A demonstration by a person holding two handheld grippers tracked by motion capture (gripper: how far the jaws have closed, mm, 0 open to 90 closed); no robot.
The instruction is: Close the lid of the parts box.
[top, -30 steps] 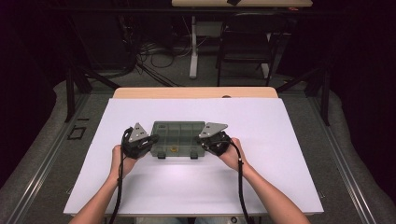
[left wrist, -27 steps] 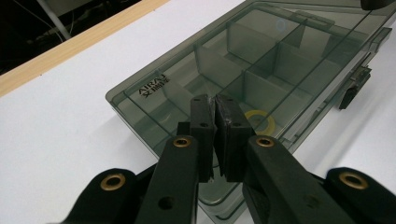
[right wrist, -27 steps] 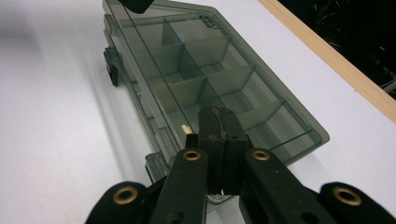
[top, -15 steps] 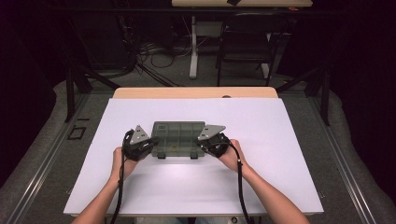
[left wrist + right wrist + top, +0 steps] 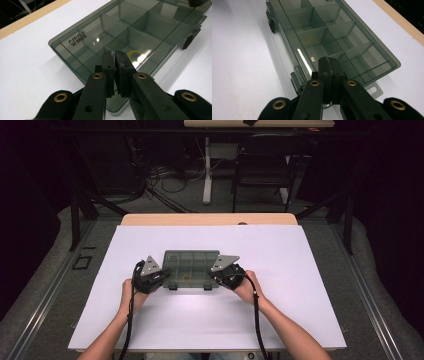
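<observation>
Organizer box [image 5: 332, 37] corner behind claw [image 5: 329, 66]

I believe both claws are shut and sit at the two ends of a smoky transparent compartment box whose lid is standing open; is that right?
Not quite: the lid is closed, lying flat over the dividers, as the left gripper view shows. The rest holds: the left claw and the right claw are shut, one at each end of the smoky transparent compartment box.

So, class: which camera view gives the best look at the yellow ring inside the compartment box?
The left gripper view: the yellow ring lies close up in a compartment of the box, just past the jaws. The high view shows it as a faint yellowish spot. The right gripper view shows compartments, but I cannot make out the ring there.
</observation>
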